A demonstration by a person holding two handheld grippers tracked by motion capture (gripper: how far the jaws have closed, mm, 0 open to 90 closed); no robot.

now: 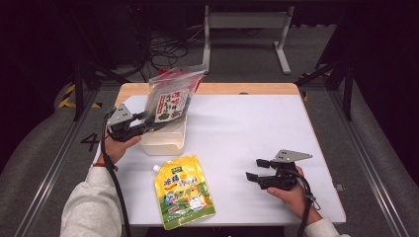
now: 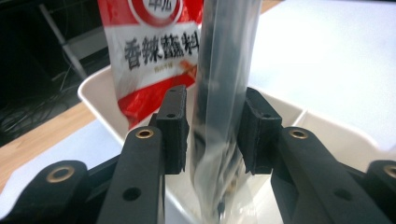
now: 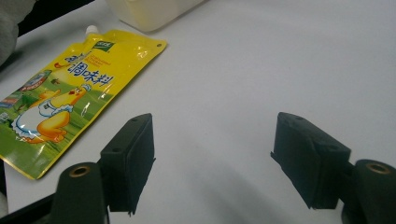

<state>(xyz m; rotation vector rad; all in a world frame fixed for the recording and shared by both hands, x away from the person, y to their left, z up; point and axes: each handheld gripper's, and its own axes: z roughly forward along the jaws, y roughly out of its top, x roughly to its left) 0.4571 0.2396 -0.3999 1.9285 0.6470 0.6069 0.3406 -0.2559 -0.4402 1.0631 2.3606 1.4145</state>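
Observation:
A clear bag with a dark, green-labelled packet (image 1: 168,101) stands tilted in the white bin (image 1: 165,140) at the table's left. My left gripper (image 1: 148,121) reaches in from the left at its lower edge. In the left gripper view the bag (image 2: 224,70) fills the gap between the jaws of my left gripper (image 2: 212,135), and both pads touch the plastic. A red and white packet (image 2: 149,51) stands behind it in the bin (image 2: 93,93). My right gripper (image 1: 254,169) rests low at the front right, open (image 3: 212,158) over bare table.
A yellow spouted pouch (image 1: 184,191) with a duck picture lies flat near the front edge, left of the right gripper (image 3: 65,93). The bin's corner (image 3: 149,9) lies beyond it. A wooden strip (image 1: 237,89) runs along the far table edge.

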